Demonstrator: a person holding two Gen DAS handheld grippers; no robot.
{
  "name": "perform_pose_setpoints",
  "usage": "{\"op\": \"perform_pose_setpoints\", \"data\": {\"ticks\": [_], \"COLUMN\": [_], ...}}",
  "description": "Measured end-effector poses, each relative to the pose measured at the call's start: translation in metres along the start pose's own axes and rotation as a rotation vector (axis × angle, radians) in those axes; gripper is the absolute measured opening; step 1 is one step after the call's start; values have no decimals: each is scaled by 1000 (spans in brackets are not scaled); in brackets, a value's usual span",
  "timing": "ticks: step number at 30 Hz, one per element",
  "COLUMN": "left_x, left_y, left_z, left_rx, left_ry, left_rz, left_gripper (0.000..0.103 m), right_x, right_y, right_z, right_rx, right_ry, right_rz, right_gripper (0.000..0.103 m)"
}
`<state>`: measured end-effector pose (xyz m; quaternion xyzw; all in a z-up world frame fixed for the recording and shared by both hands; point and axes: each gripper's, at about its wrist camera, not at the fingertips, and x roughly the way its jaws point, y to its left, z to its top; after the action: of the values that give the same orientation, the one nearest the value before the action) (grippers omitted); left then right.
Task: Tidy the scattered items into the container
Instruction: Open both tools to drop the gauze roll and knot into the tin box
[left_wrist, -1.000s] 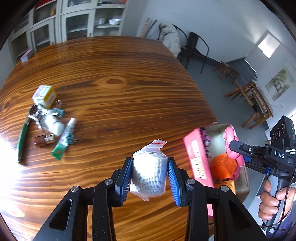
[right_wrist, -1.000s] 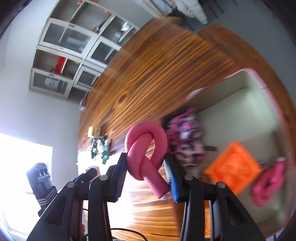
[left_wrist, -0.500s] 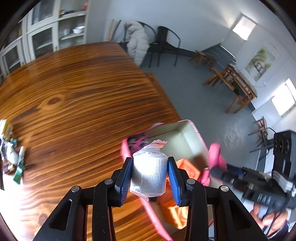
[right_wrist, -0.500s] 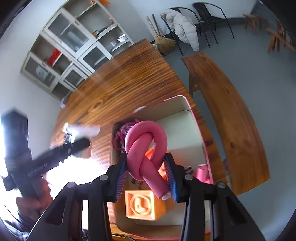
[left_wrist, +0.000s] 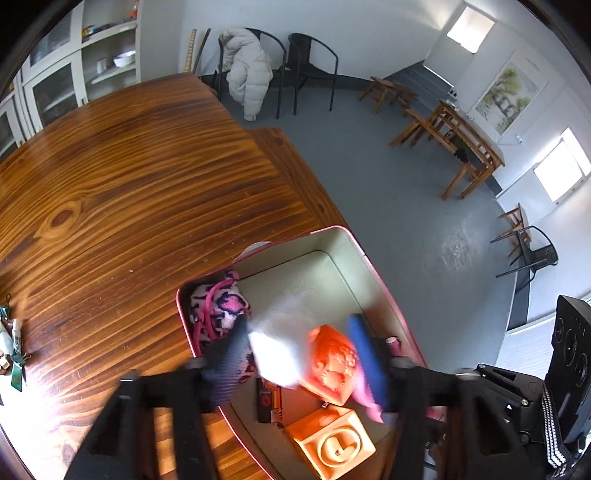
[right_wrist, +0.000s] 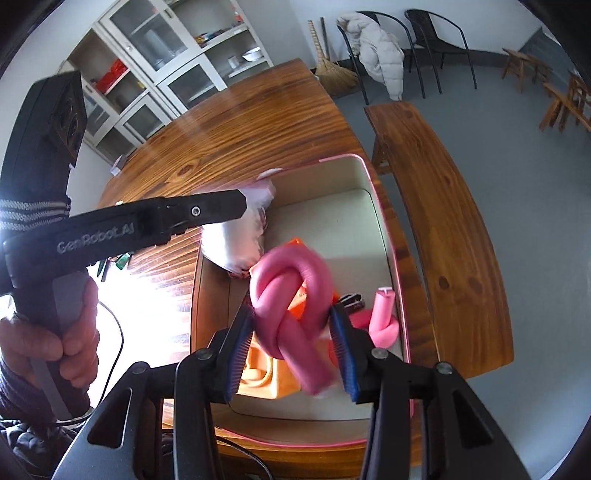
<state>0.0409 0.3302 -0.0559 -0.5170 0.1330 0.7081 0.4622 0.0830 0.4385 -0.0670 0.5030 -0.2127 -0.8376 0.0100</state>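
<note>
step: both loads are hanging over the pink-rimmed metal container (left_wrist: 334, 236), release looking underway.
left hand-held gripper (left_wrist: 299, 354): spreading wide, blurred white bagged gauze roll (left_wrist: 277, 350) loose between its pads.
right hand-held gripper (right_wrist: 291, 339): parting around the knotted pink foam roller (right_wrist: 291, 295).
next: withdrawing upward, then reaching for the scattered bits at 9 o'clock (left_wrist: 13, 350).
surface: glossy striped wooden surface (left_wrist: 129, 177).
room: chairs, cabinets standing behind.
</note>
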Motion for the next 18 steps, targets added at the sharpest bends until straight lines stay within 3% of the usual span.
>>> {"op": "perform_pose_setpoints", "data": {"ticks": [18], "left_x": [-16], "left_y": [60], "left_z": [-25], "left_rx": [-133], "left_ry": [1], "left_rz": [42], "left_gripper": [71], "right_x": [10], "right_y": [20], "right_z": [14], "right_rx": [22], "right_ry": [2], "right_rz": [40], "right_gripper": [51]}}
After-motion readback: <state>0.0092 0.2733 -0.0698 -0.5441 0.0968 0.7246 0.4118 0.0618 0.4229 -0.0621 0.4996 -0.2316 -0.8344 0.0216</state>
